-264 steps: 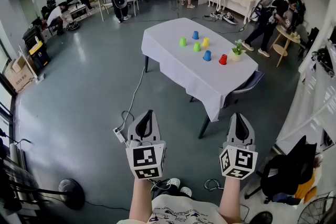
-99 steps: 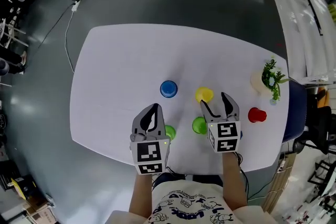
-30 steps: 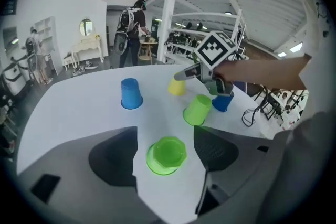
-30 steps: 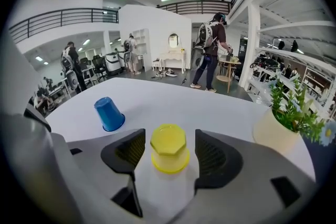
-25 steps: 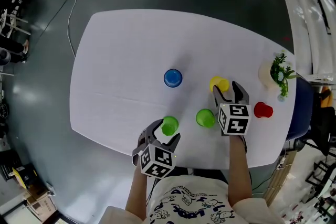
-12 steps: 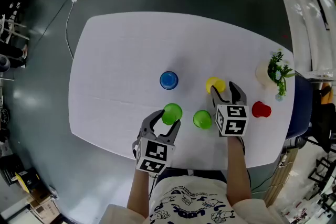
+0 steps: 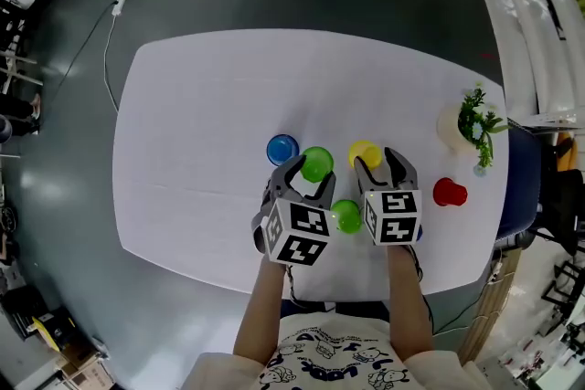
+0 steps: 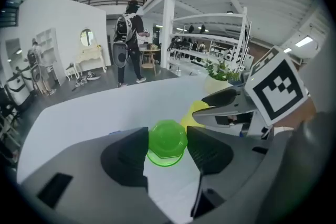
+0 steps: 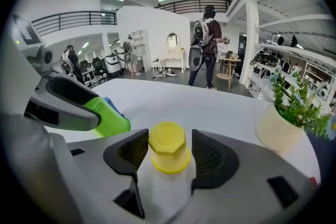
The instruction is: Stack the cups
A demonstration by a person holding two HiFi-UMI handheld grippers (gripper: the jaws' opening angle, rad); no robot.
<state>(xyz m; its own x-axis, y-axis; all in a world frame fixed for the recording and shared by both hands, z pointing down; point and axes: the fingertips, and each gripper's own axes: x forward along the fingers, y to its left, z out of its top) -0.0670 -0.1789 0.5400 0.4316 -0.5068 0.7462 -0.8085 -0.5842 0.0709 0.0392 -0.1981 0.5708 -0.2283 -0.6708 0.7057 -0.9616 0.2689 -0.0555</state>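
My left gripper (image 7: 306, 176) is shut on a green cup (image 7: 317, 163), upside down and lifted off the white table (image 7: 201, 105); its pads press both sides (image 8: 167, 143). A second green cup (image 7: 345, 216) stands just below it. My right gripper (image 7: 377, 164) straddles an upside-down yellow cup (image 9: 168, 148) that stands on the table; its jaws are closing, with a thin gap still at the pads. A blue cup (image 7: 282, 149) sits left of the held cup, and a red cup (image 7: 449, 192) stands to the right.
A potted plant (image 7: 471, 125) stands at the table's right edge, close beside the right gripper (image 9: 281, 128). The table's near edge runs just under both grippers. People and furniture stand on the floor far beyond the table.
My left gripper closed on the green cup near the front edge, then lifted it up and right toward the middle cups. The right gripper stayed around the yellow cup, jaws narrowing.
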